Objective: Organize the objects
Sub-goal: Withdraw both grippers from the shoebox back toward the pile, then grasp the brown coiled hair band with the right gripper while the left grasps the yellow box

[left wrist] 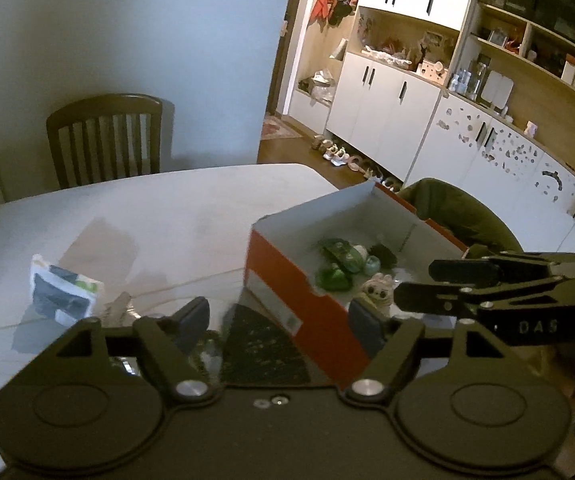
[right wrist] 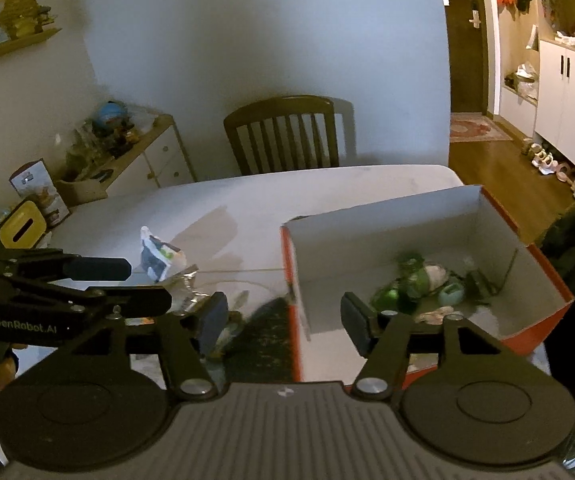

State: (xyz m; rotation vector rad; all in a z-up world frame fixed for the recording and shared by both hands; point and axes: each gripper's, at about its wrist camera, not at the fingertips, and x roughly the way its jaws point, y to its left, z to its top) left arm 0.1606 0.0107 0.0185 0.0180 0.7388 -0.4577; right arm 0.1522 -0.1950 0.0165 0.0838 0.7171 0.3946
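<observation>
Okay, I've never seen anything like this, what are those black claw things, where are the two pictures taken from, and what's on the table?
They are two hand-held grippers, one in each of a person's hands, each with a camera looking along its fingers. One picture is from the left gripper, the other from the right gripper; each also catches the other at its edge. Both stand open and hold nothing. On the pale table sits an orange-sided cardboard box with small green toys inside, beside it a white and blue packet.
</observation>
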